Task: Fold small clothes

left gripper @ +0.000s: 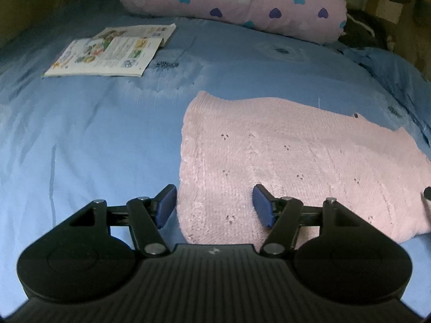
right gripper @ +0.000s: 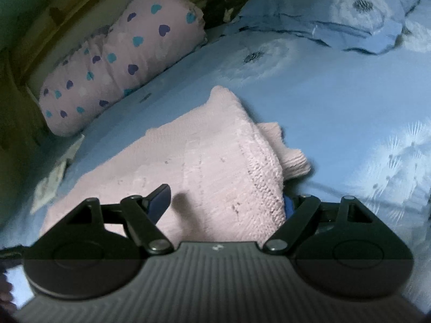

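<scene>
A pink knitted garment [left gripper: 282, 161] lies flat on the blue bedspread [left gripper: 94, 134]. My left gripper [left gripper: 214, 206] hovers low over its near left corner, open. The left pad [left gripper: 165, 206] is just off the garment's edge and the right pad [left gripper: 262, 207] is above the knit. In the right wrist view the same garment [right gripper: 210, 161] shows a thick folded right edge with a small flap sticking out to the right. My right gripper [right gripper: 225, 204] is open around that edge. Its left pad [right gripper: 160, 202] stands over the knit, and the right pad [right gripper: 288, 207] is half hidden behind the fold.
An open picture book [left gripper: 113, 51] lies at the far left of the bed. A pink pillow with heart prints [left gripper: 234, 0] sits along the head end. A blue flowered pillow [right gripper: 323, 13] lies at the far right. Dark cloth [left gripper: 361, 29] is bunched beside the pink pillow.
</scene>
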Tool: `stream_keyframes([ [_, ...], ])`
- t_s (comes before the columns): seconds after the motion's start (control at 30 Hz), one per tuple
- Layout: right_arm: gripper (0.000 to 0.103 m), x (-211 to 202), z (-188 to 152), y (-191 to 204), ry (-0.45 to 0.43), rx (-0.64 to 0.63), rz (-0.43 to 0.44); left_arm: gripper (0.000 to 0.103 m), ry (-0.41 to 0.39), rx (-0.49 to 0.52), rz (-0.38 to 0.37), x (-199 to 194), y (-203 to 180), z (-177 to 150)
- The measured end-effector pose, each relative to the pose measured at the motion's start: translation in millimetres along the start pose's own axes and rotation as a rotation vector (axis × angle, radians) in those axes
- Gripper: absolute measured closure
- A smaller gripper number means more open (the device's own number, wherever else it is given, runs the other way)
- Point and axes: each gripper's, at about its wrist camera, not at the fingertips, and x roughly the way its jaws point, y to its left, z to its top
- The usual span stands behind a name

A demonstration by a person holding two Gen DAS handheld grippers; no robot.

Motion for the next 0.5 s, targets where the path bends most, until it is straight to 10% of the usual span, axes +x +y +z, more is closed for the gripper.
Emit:
stream_keyframes([
  [0.33,0.023,13.8,-1.5,-1.0,-0.012,0.079,0.053,0.035,0.003,-0.002,0.004,-0.1,0.3,0.2],
  [0.5,0.068,20.2,-2.2,-12.7,-0.02,0.171,0.088,0.035,0.005,-0.003,0.002,0.2,1.1,0.6],
])
